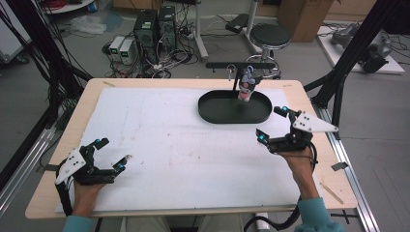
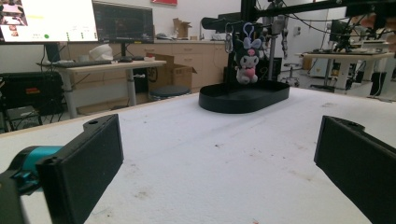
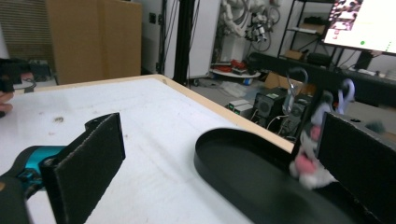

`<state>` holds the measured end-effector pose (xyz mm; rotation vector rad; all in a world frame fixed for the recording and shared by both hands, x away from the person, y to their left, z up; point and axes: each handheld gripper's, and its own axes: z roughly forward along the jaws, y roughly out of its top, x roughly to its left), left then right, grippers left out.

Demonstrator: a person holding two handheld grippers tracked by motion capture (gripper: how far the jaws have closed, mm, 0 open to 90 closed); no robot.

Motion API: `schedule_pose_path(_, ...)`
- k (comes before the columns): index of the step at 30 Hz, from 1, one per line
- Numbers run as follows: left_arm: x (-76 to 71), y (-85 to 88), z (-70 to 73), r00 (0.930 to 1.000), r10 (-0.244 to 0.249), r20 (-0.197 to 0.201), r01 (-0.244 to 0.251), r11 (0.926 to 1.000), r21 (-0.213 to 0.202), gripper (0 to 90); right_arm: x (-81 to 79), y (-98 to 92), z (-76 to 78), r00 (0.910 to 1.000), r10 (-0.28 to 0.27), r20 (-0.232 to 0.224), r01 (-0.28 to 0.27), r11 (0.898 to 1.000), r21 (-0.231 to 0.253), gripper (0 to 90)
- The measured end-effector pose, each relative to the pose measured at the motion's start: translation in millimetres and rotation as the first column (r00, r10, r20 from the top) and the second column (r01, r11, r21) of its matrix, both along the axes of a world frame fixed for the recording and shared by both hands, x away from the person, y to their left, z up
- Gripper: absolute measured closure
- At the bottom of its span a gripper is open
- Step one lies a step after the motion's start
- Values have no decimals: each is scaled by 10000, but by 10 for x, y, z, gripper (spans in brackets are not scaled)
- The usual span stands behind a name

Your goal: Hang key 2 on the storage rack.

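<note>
A black oval tray [image 1: 205, 113] sits at the back right of the white mat. Above its far end a small plush toy [image 1: 247, 86], dark with a pink front, hangs by a clip from a black bar [image 1: 239, 64]. My right gripper [image 1: 269, 123] is just right of the tray's near end, open, with nothing between its jaws. In the right gripper view the tray [image 3: 243, 172] and the plush [image 3: 306, 165] lie close ahead, the plush partly behind one jaw. My left gripper [image 1: 114, 150] rests at the front left, open and empty. Its view shows the tray [image 2: 243, 99] and plush [image 2: 246, 60] far off.
The white mat [image 1: 169, 145] covers most of the wooden table [image 1: 43, 198]. Black frame posts [image 1: 338, 82] stand at the table's right side. A round stool [image 1: 270, 35] and computer cases [image 1: 154, 29] are on the floor behind.
</note>
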<state>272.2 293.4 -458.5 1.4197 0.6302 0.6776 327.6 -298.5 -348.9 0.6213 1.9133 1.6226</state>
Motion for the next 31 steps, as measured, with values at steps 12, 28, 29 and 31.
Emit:
schedule_pose_path(12, -6, 0, -2, 10000, 8, 56, -8, 10000, -11, 17, -387, -197, -846, 9917, -1209, 442, 1159, 9880, 1018, 5)
schedule_pose_path(28, -6, 2, -2, 10000, 14, 59, -14, 10000, -8, 17, -370, -221, -1084, 9898, -1387, 331, 1327, 9807, 1434, 6)
schedule_pose_path(29, -7, 4, -2, 10000, 12, 70, -12, 10000, -4, 17, -366, -223, -1085, 9901, -1379, 280, 1323, 9802, 1474, 6)
schedule_pose_path(31, -15, 3, -4, 9999, 36, 128, -35, 10000, -77, 17, -364, -228, -1086, 9885, -1488, 258, 1432, 9777, 1535, 5)
